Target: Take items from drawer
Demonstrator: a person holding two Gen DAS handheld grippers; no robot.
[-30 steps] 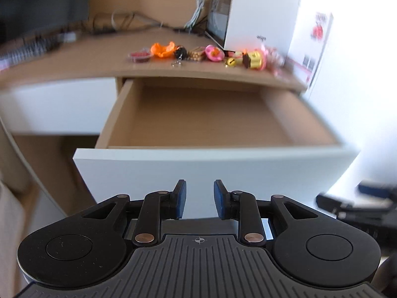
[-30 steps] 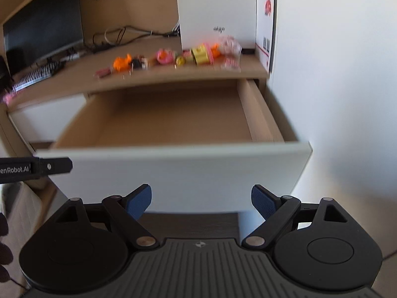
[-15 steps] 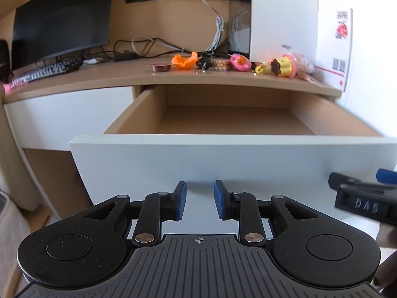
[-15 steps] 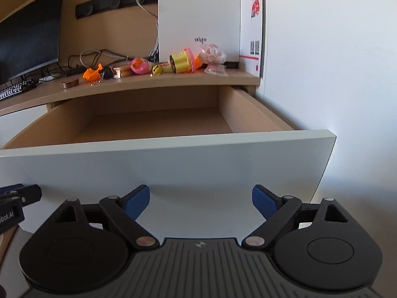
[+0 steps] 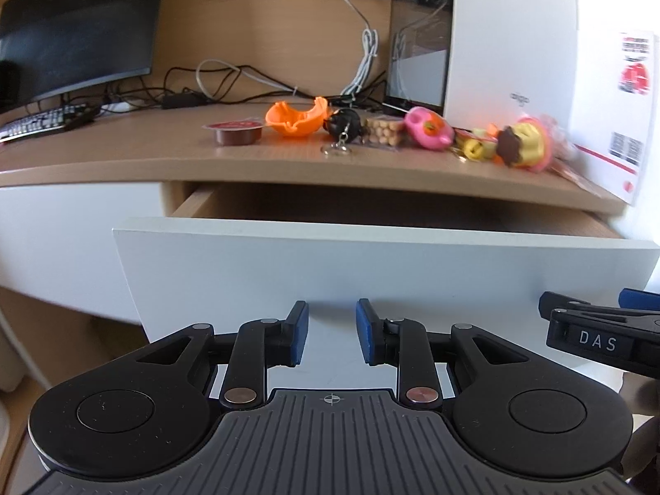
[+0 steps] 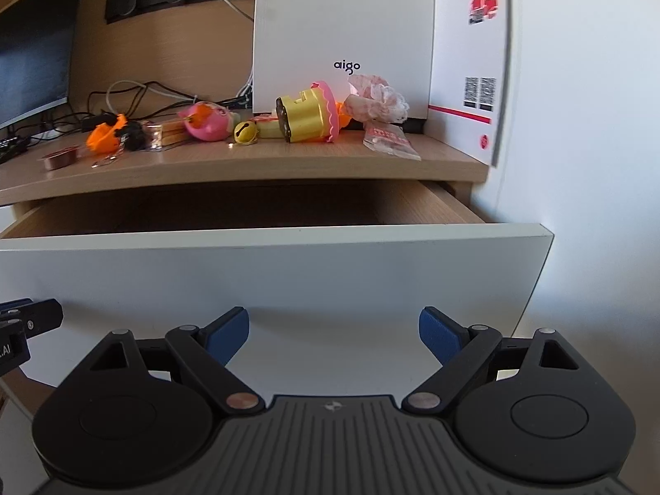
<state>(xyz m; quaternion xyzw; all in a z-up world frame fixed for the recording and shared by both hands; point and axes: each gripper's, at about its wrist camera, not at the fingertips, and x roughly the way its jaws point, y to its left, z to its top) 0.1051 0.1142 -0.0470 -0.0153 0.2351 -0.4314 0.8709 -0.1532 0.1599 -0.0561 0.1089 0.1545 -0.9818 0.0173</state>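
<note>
The drawer stands pulled out under the desk, and its white front (image 5: 371,264) (image 6: 268,272) fills the middle of both views. From this low angle its floor is hidden; only the tops of the wooden side walls show. My left gripper (image 5: 332,330) is open with a narrow gap and holds nothing, just in front of the drawer front. My right gripper (image 6: 334,334) is wide open and empty, facing the right half of the front. Small items lie in a row on the desk above: an orange toy (image 5: 295,117), a pink toy (image 6: 206,121) and a yellow-pink cake toy (image 6: 309,115).
A white box (image 6: 342,29) stands on the desk's right end against the white wall. A dark monitor (image 5: 78,29), a keyboard and cables are at the left. A brown capsule cup (image 5: 237,132), a gold bell (image 6: 244,131) and a snack packet (image 6: 390,140) also lie on the desk.
Both grippers have sunk lower in front of the drawer, so its inside has dropped out of sight behind the white front. Neither gripper's jaw gap has changed.
</note>
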